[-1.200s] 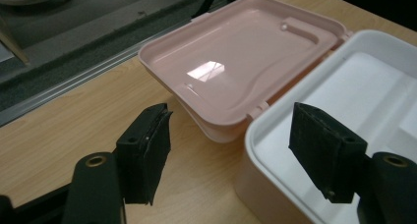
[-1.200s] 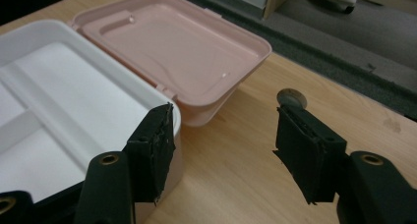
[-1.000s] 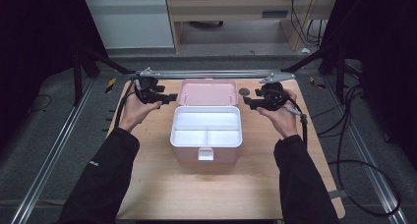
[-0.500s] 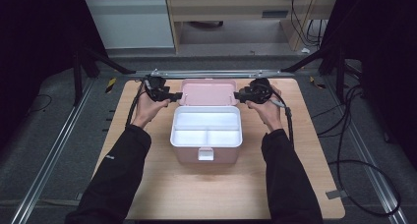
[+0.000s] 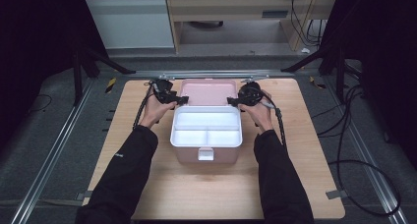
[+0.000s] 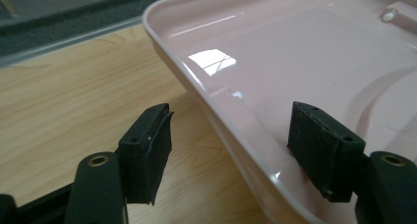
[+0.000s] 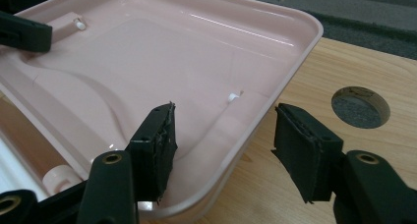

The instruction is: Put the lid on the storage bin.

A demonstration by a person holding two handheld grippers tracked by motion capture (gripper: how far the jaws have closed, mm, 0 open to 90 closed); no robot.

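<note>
In the high view, a pink storage box (image 5: 206, 140) sits at the centre of the wooden bench (image 5: 295, 184), its white divided tray showing and its pink lid (image 5: 209, 91) lying open flat behind it, toward the top of the frame. The left tongs (image 5: 183, 100) sit at the lid's left edge and the right tongs (image 5: 231, 101) at its right edge, each held in a hand whose dark sleeve comes up from the bottom of the frame.

In the left gripper view, the left tongs (image 6: 228, 145) are released: their jaws stand apart with the lid's (image 6: 305, 71) rim running between them, one pad over the bench (image 6: 64, 106) at lower left, the other over the lid's glossy inside at lower right, neither pressing on it.

In the right gripper view, the right tongs (image 7: 223, 148) are likewise released and have just been opening, straddling the lid's (image 7: 162, 57) rim near its corner. A round hole (image 7: 360, 106) in the bench (image 7: 383, 67) shows at right.
</note>
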